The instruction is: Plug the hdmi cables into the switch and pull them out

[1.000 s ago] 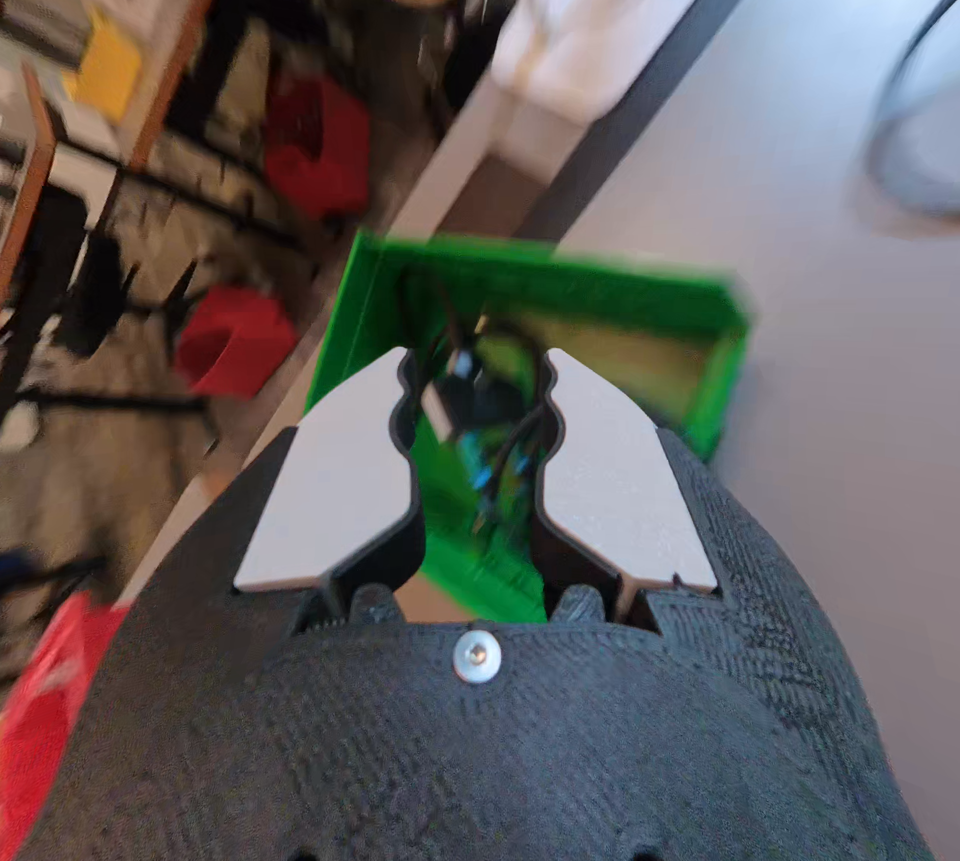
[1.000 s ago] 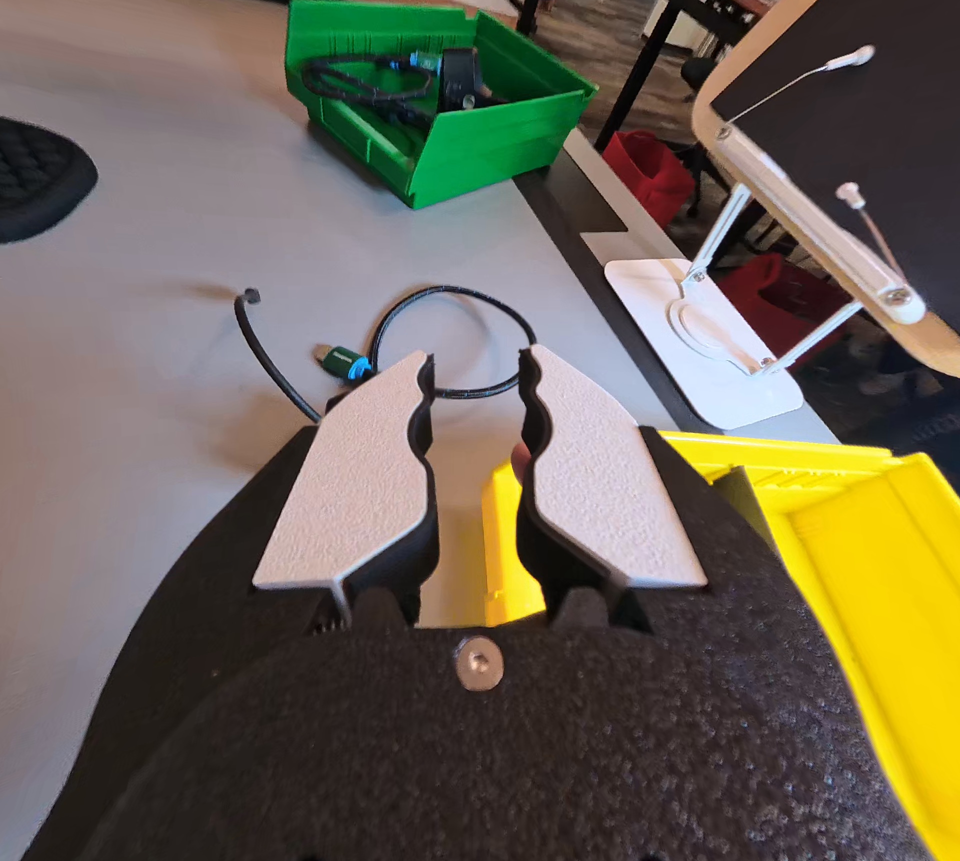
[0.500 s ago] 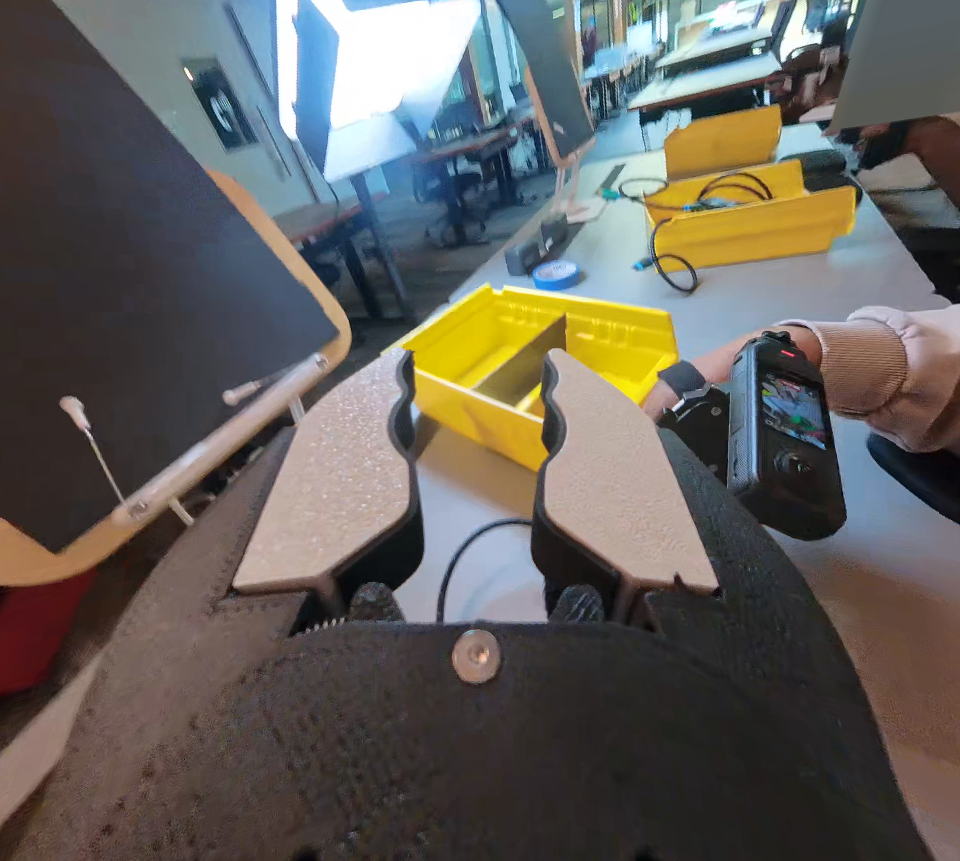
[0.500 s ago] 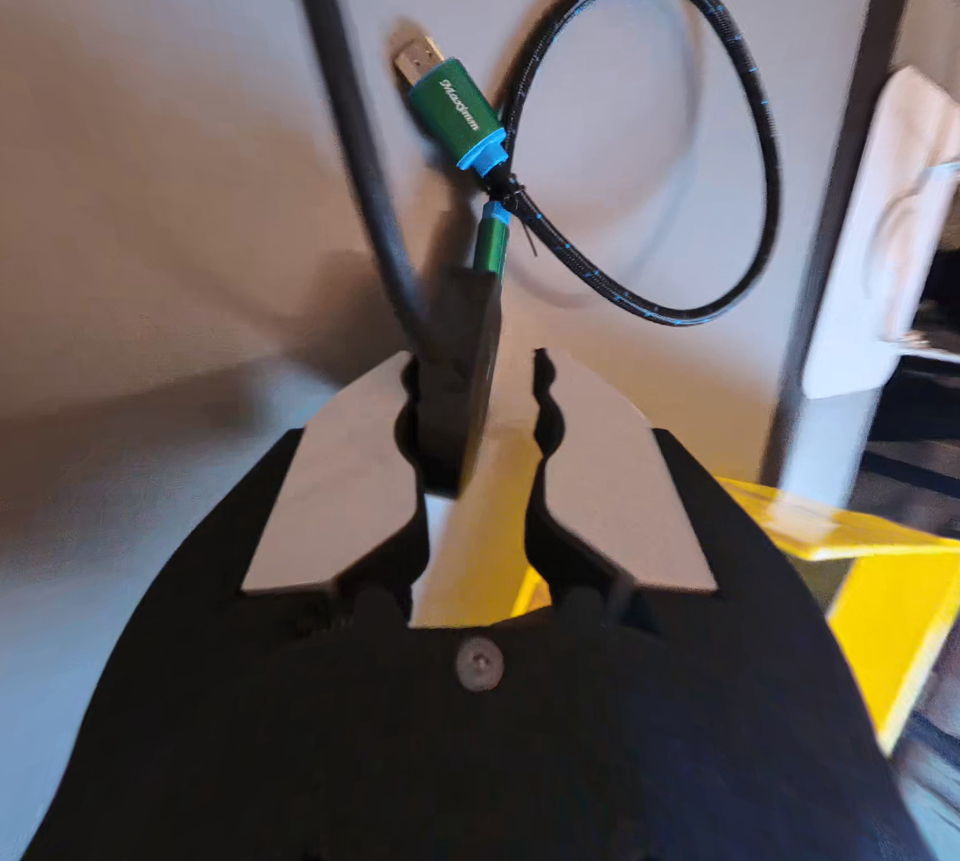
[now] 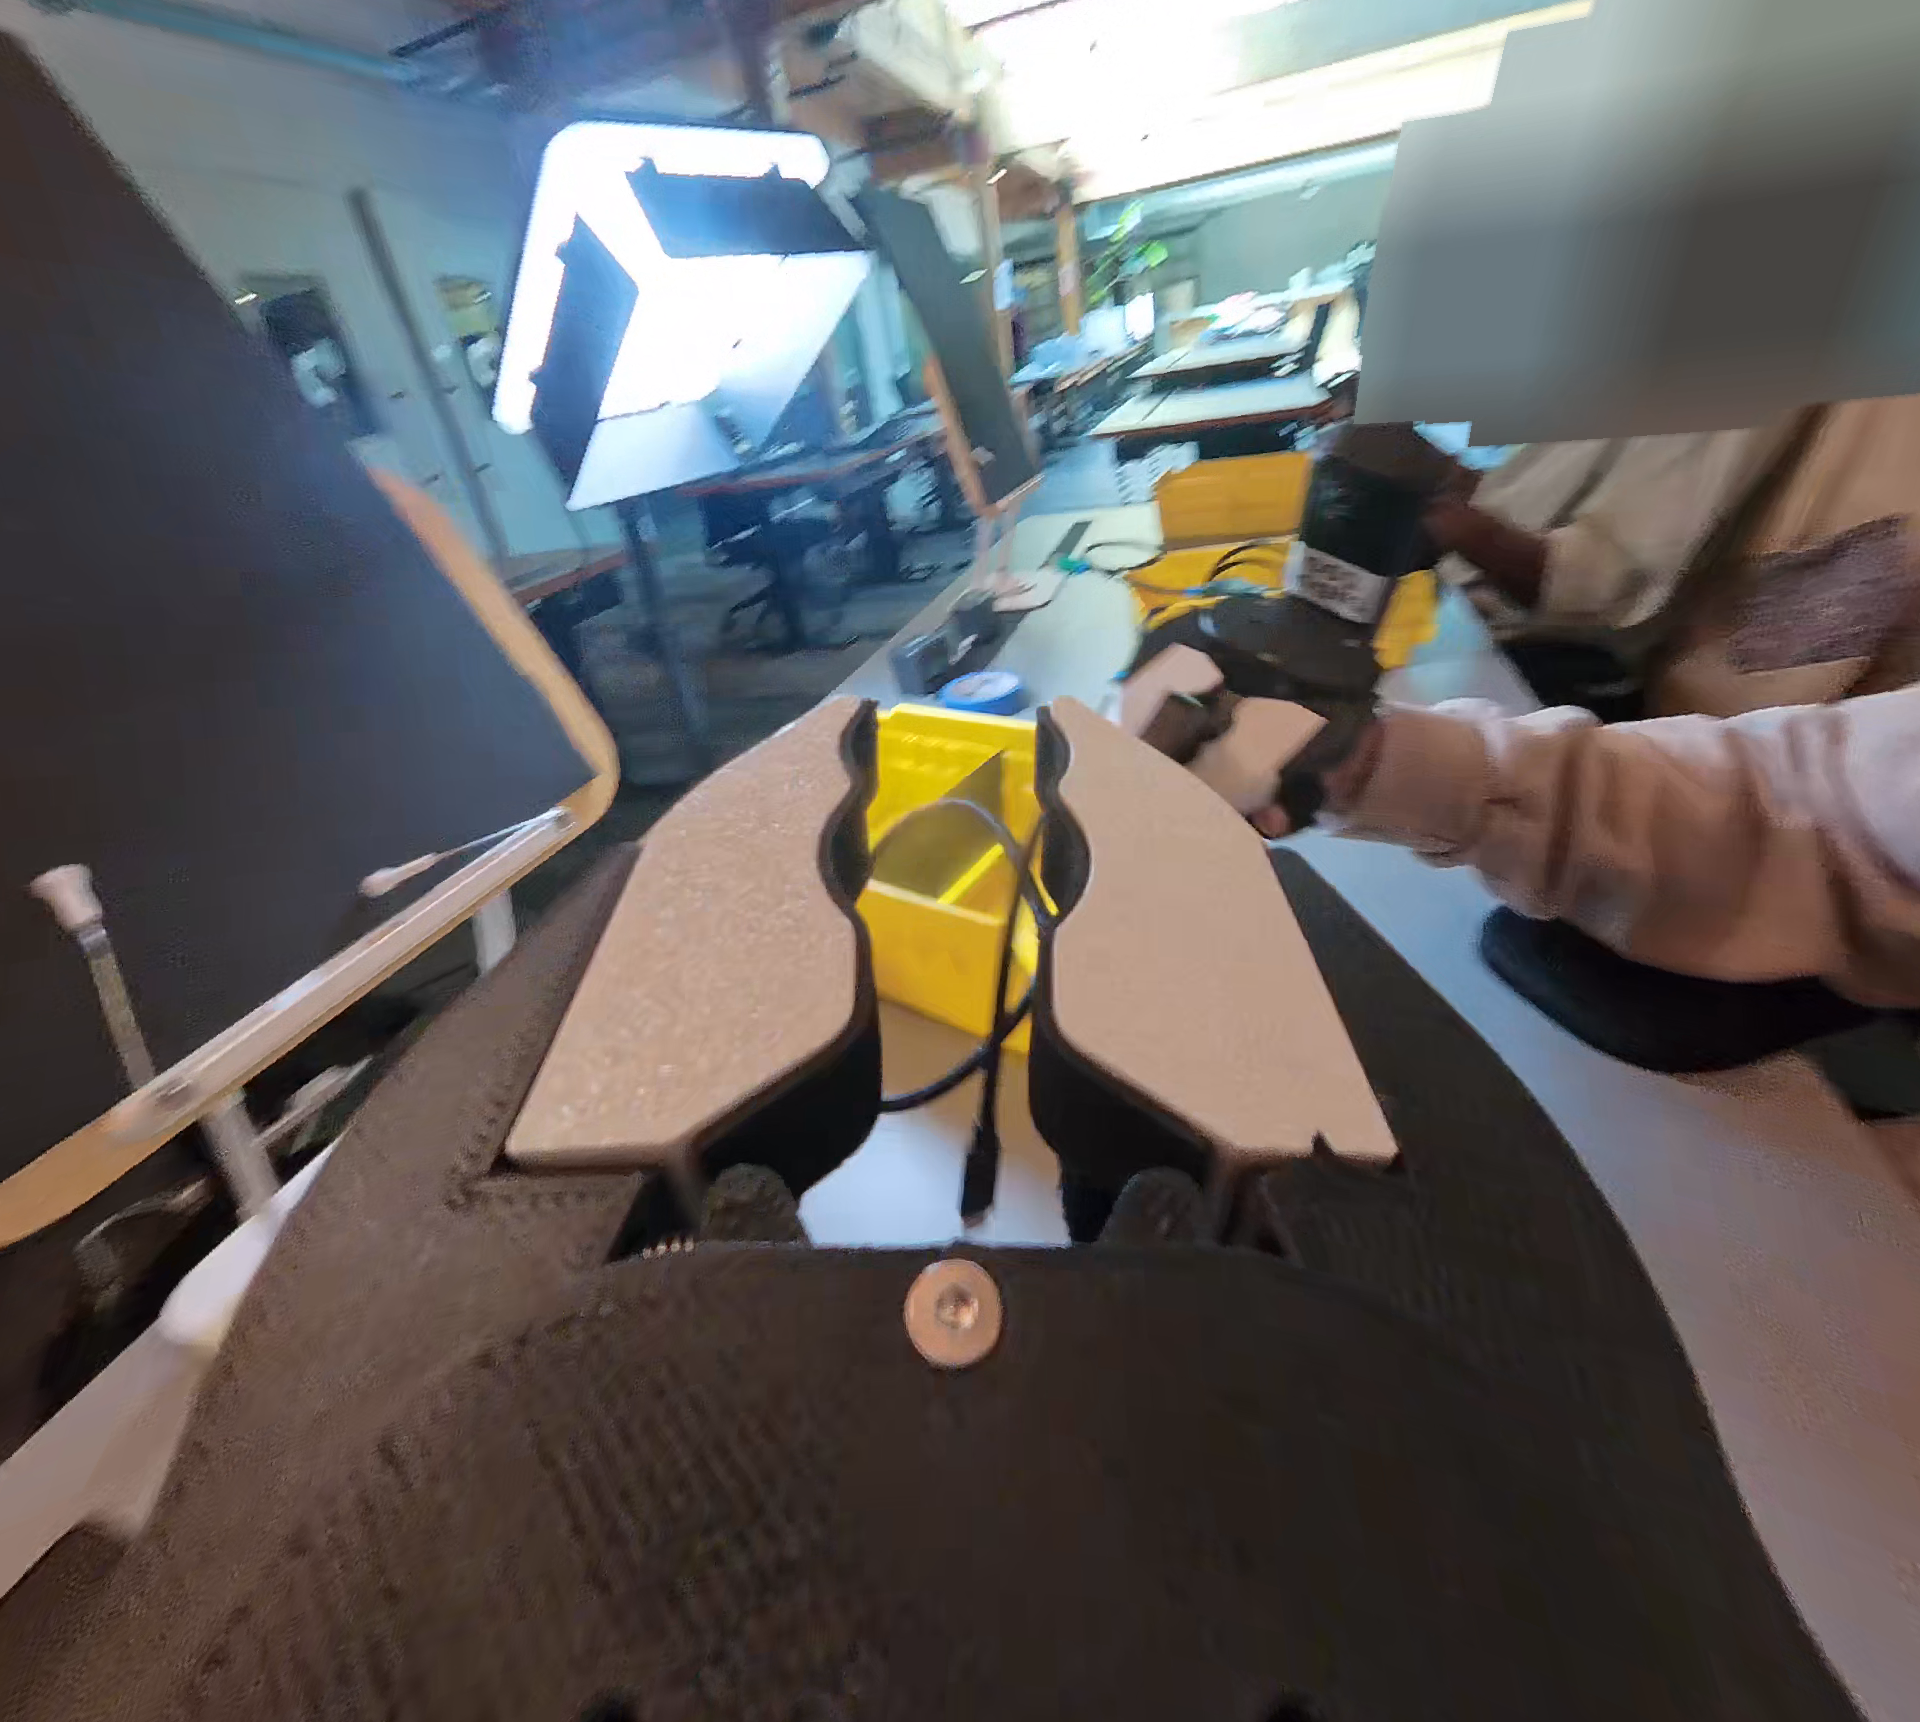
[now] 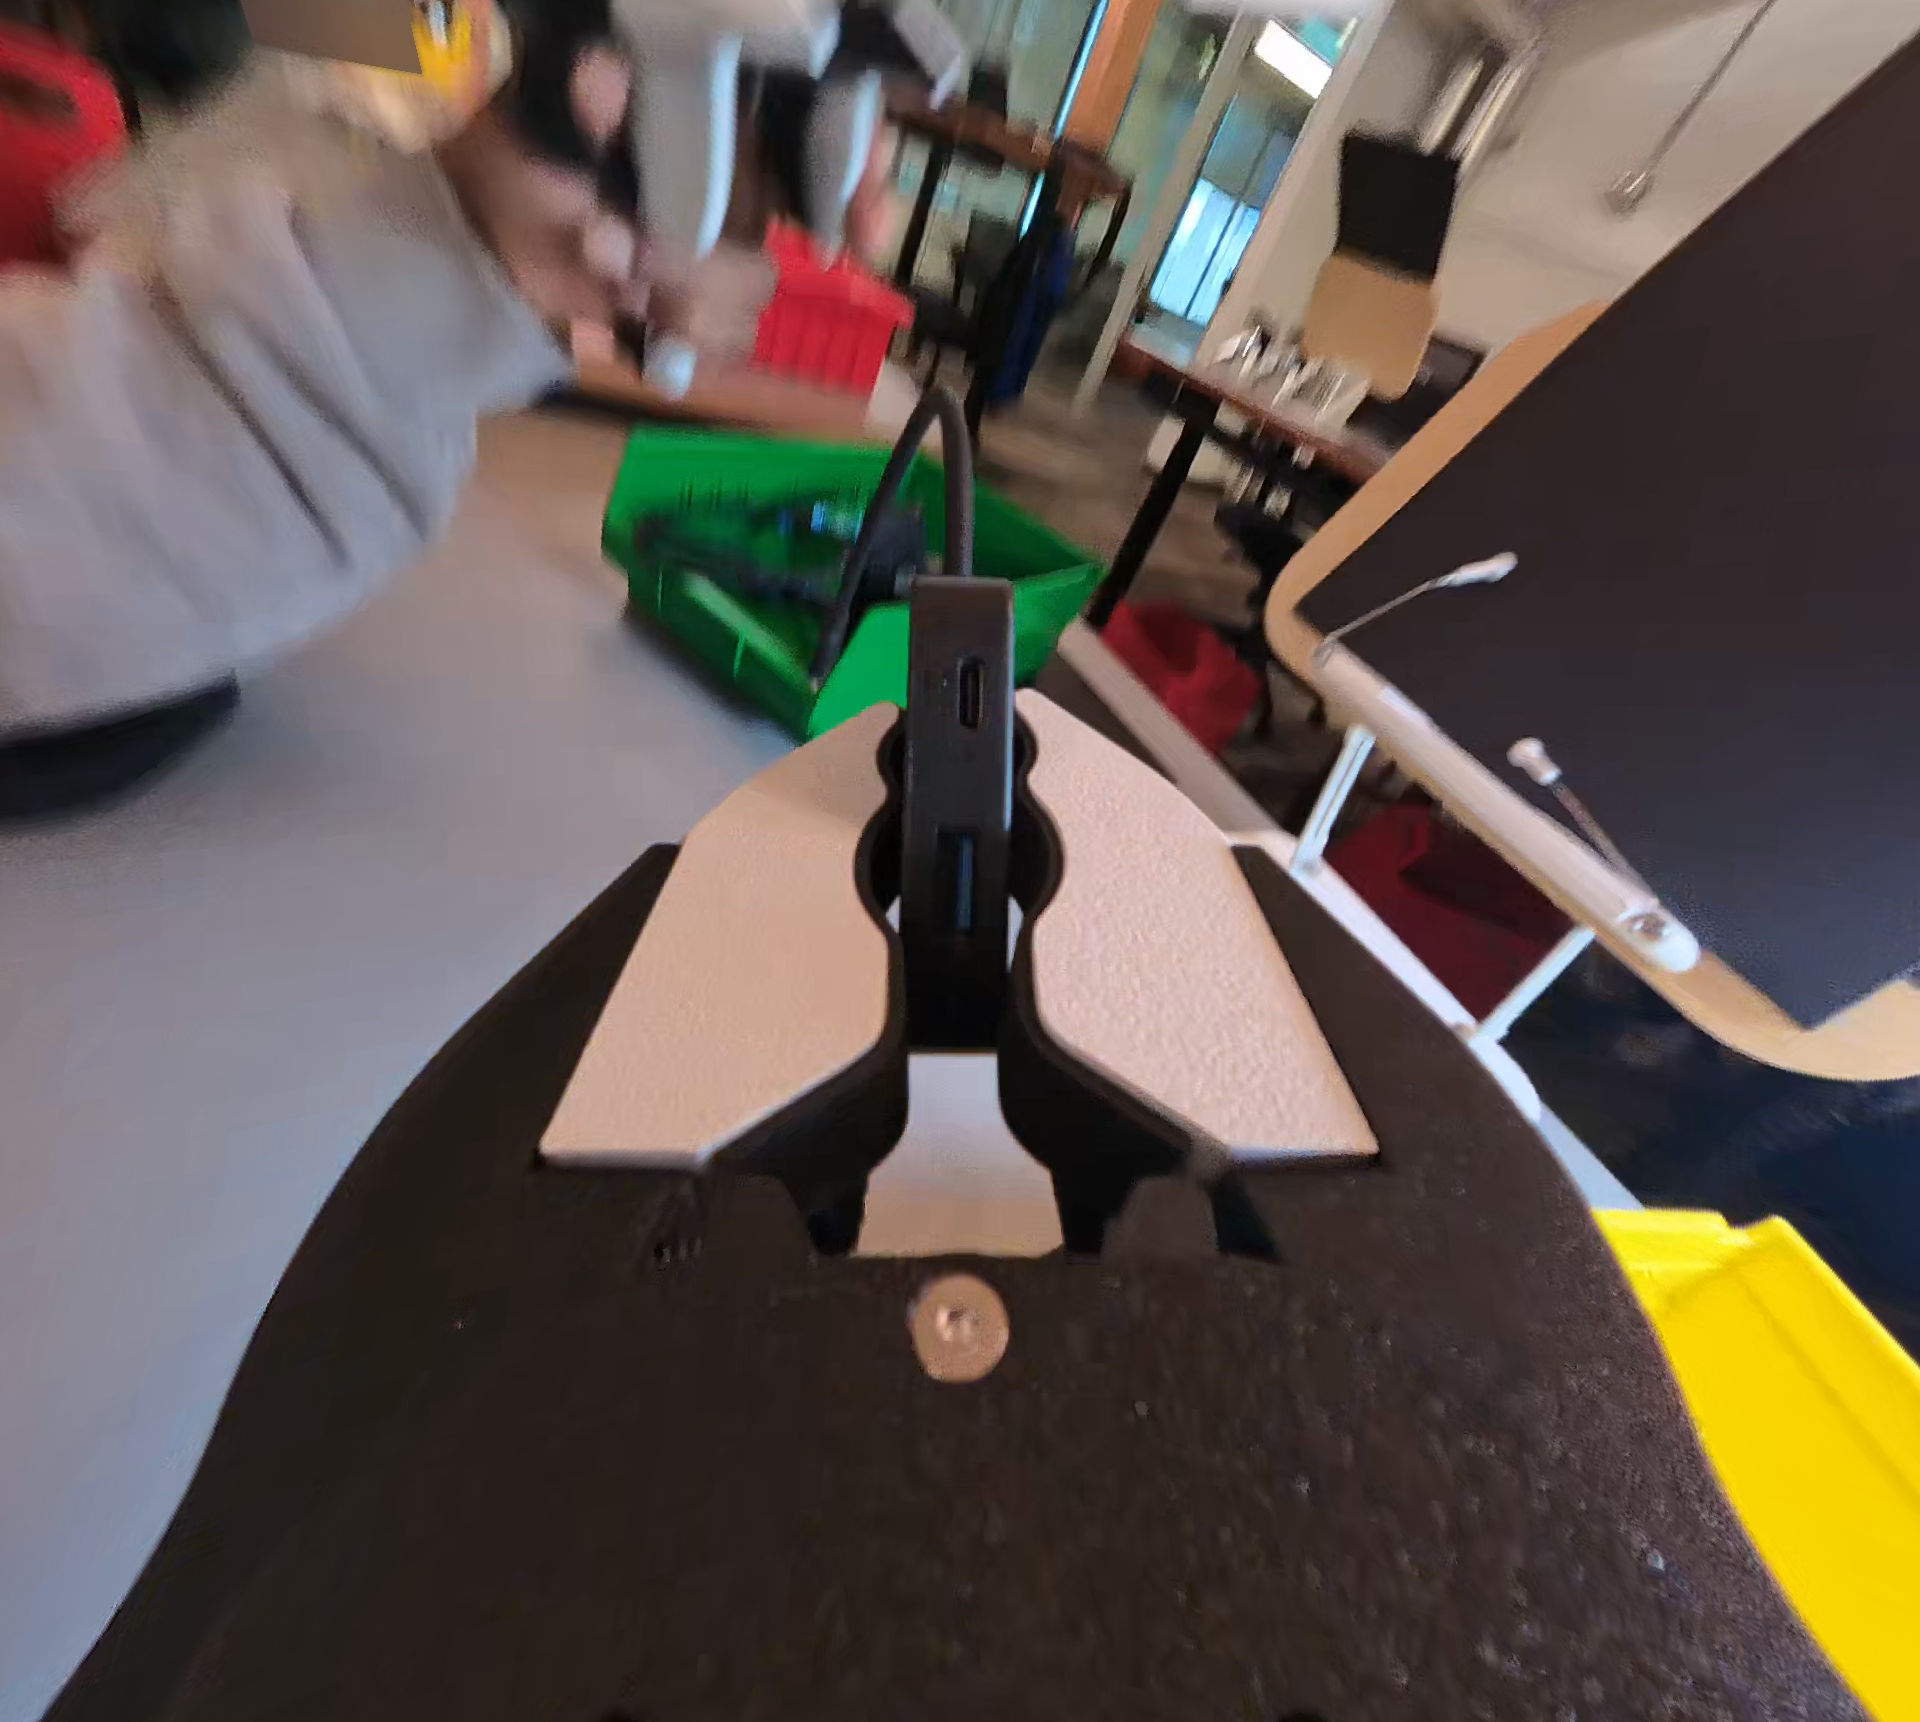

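Right gripper clamps the slim black rectangular switch upright above the bare grey tabletop, the green plastic bin beyond it. Left gripper stands spread and empty; a thin black cable droops between its fingers before the yellow plastic bin.

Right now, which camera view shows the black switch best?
The right wrist view: the switch stands sharp and close, clamped in the right hand-held gripper, its ports visible. The left wrist view shows that hand-held gripper only far away and blurred; the switch cannot be made out there.

black switch, green bin — yellow bin, black cable
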Demonstrator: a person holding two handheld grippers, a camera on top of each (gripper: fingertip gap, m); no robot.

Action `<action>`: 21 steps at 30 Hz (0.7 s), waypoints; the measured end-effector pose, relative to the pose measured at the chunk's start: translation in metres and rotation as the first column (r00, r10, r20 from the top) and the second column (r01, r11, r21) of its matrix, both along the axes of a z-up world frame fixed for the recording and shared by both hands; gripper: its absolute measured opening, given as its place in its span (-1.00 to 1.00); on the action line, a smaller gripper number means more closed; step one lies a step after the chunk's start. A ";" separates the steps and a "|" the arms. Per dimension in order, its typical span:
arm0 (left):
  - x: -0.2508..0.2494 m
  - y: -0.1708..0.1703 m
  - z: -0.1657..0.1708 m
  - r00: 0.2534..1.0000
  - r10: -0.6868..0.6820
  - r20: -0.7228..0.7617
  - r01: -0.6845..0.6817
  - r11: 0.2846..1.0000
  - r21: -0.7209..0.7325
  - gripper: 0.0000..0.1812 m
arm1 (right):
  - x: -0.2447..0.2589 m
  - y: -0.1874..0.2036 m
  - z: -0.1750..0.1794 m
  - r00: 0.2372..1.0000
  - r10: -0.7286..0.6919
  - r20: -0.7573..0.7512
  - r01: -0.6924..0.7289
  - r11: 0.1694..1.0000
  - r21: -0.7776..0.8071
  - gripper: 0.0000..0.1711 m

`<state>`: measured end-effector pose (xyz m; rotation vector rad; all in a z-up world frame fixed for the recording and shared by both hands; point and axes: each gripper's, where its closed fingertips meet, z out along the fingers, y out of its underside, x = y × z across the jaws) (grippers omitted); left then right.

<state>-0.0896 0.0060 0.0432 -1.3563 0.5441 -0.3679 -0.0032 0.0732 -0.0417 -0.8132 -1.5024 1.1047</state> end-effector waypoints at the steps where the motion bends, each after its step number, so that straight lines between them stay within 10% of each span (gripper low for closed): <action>1: 0.005 -0.006 0.001 0.997 -0.068 0.022 0.068 0.998 0.012 -0.72 | 0.008 0.003 0.016 0.998 0.005 -0.061 -0.008 0.999 -0.049 -0.82; 10: 0.113 -0.007 -0.076 0.833 -0.554 0.020 0.541 0.804 -0.247 -0.74 | 0.055 0.009 0.090 0.926 0.064 -0.371 -0.178 0.943 -0.282 -0.83; 16: 0.144 0.062 -0.061 0.884 -0.347 0.313 0.388 0.919 -0.075 -0.53 | 0.047 -0.001 0.097 0.858 0.158 -0.489 -0.396 0.810 -0.432 -0.83; 21: 0.107 0.054 -0.035 0.881 -0.295 0.370 0.302 0.952 0.039 -0.84 | 0.018 -0.014 0.069 0.897 0.178 -0.404 -0.365 0.814 -0.452 -0.82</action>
